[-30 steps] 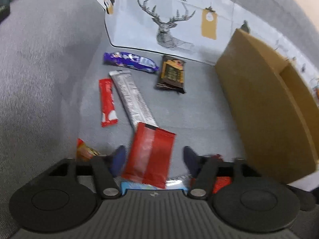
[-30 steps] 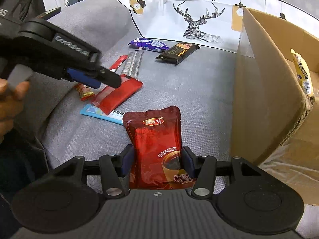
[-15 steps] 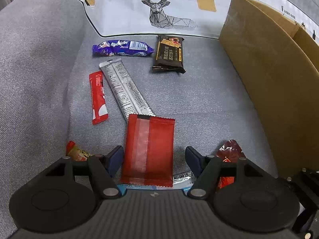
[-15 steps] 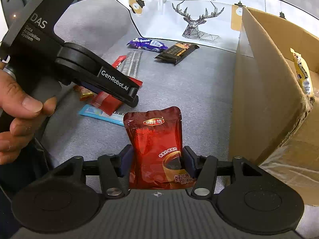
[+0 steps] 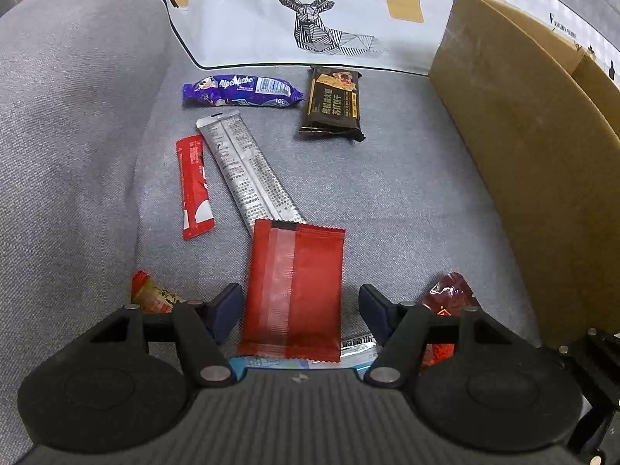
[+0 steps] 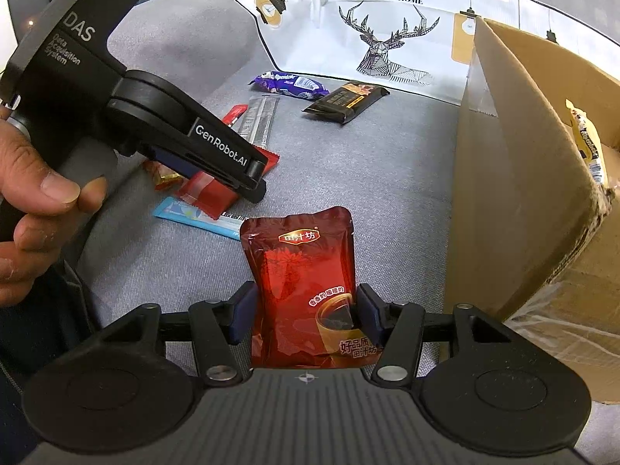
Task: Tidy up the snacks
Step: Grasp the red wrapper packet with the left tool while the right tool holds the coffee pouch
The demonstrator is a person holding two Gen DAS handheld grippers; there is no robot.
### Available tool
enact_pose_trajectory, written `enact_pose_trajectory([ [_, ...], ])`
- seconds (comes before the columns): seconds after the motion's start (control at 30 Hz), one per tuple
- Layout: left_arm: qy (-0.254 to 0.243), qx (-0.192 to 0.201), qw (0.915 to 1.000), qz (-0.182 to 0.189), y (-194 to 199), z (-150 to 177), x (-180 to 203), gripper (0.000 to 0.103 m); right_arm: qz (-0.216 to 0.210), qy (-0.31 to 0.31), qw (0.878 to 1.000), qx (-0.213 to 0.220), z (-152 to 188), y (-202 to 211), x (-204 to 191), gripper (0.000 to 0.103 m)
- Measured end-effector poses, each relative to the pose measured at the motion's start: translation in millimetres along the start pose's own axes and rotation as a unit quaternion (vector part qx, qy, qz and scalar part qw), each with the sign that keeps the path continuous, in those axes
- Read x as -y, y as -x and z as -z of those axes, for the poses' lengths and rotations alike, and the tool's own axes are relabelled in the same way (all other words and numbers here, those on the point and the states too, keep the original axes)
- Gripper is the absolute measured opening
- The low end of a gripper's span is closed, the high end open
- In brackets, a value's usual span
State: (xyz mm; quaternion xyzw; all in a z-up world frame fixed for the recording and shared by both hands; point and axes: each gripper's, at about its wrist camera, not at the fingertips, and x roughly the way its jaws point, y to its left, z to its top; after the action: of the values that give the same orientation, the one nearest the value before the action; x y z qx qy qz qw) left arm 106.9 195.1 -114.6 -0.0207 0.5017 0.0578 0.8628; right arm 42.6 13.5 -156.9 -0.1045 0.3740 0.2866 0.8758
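Grey sofa fabric (image 5: 387,193) is filling both views, with a white deer-print cloth (image 5: 310,11) lying across the top.

Left wrist view: the left gripper (image 5: 300,312) is sitting at lower centre, jaws spread on either side of a red packet (image 5: 294,290), a gap showing on each side, pads not pressing. A blue packet (image 5: 271,362) is lying under the red one's near end. A small orange candy (image 5: 155,294) is lying at lower left, just beside the left finger. Further up, a red stick (image 5: 193,186) and a silver stick (image 5: 248,170) are lying side by side, the silver one's near end reaching the red packet's far edge. A purple pack (image 5: 240,91) and a brown bar (image 5: 333,104) are lying near the cloth edge. A cardboard box (image 5: 523,174) is standing along the right.

Right wrist view: the right gripper (image 6: 304,312) is at lower centre, jaws pinching a glossy red pouch (image 6: 302,271) by its lower sides; the pouch is lying on the fabric, top pointing away. A hand (image 6: 35,201) at left is holding the left gripper over the red packet. Inside the box at right, one yellow pack (image 6: 589,143) is resting against the wall.
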Motion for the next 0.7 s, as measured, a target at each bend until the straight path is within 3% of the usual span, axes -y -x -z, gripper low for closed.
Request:
enact_pose_trajectory([
  [0.7, 0.005, 0.002, 1.0, 0.001, -1.0, -1.7, -3.3, 0.058, 0.007, 0.014, 1.0, 0.002, 1.5, 1.8, -4.1, 0.059],
])
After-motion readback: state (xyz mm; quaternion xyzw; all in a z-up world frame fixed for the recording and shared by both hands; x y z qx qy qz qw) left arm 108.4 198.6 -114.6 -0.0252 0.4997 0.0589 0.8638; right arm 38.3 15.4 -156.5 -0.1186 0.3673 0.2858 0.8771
